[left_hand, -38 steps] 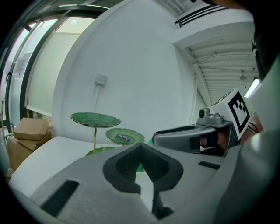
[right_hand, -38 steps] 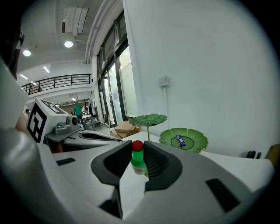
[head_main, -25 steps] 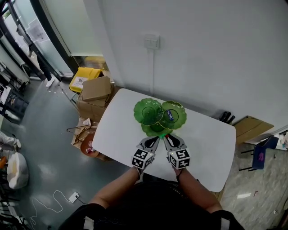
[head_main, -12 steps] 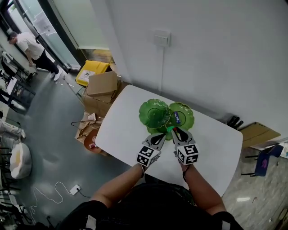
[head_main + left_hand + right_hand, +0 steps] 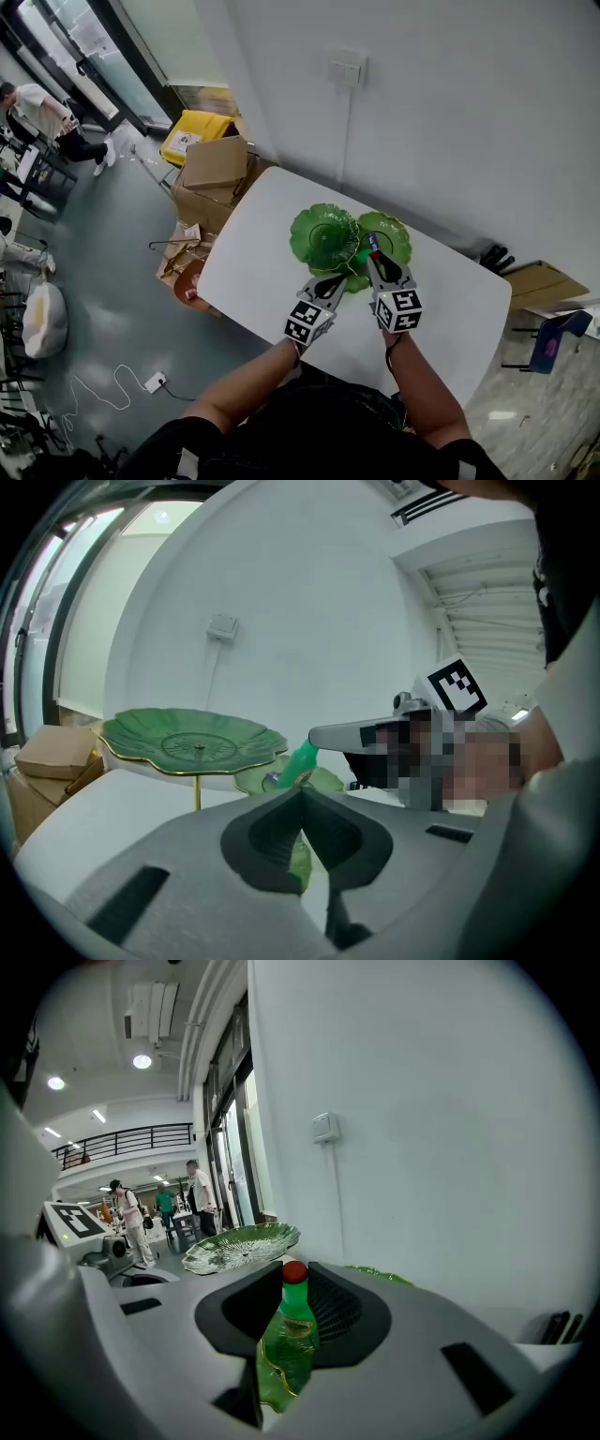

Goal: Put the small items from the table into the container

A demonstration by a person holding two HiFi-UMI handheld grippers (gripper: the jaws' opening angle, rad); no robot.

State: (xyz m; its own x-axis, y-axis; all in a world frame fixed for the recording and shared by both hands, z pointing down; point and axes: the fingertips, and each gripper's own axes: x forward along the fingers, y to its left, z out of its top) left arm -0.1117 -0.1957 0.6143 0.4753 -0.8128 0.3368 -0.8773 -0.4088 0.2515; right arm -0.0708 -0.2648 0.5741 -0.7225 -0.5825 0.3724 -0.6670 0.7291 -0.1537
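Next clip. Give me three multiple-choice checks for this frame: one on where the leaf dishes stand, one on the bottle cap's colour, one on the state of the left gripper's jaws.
1. Where do the green leaf dishes stand?
A. On a wall shelf
B. On the white table
C. On the floor

2. What colour is the cap of the small green bottle held in the right gripper?
A. Blue
B. White
C. Red

3. How do the jaws of the left gripper stand?
A. Together, holding nothing
B. Wide apart
C. Clamped on a bottle

Answers:
1 B: the head view shows the dishes' stand on the tabletop near the wall.
2 C: the right gripper view shows a red cap between the jaws.
3 A: the left gripper view shows the jaw tips meeting with nothing between them.
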